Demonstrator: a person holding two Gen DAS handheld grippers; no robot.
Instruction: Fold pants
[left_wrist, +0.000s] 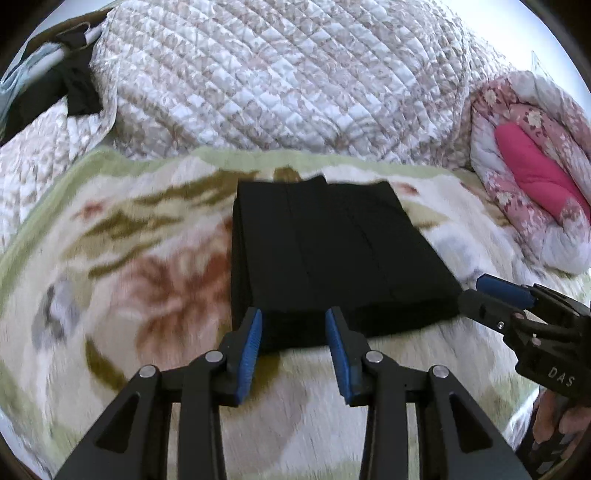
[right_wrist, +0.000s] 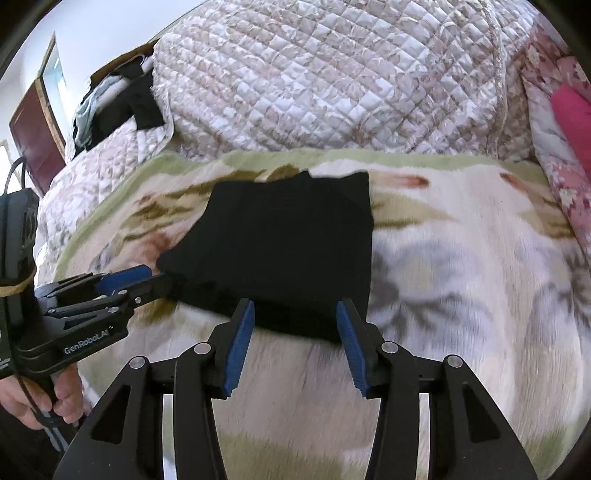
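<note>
Nearest, the left gripper (left_wrist: 293, 328) and right gripper (right_wrist: 295, 319) both stood apart, clamping nothing, at the near edge of the pants (left_wrist: 332, 251). These lay on the floral blanket (left_wrist: 147, 258) as a compact black rectangle (seemingly fully folded). Its layers were indistinguishable; motion blur smeared the far edge.

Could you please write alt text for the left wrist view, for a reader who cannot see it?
Folded black pants lie on a flowered blanket, with the open left gripper at their near edge. The right gripper reaches in at their right corner; a quilted bedspread lies behind.
</note>
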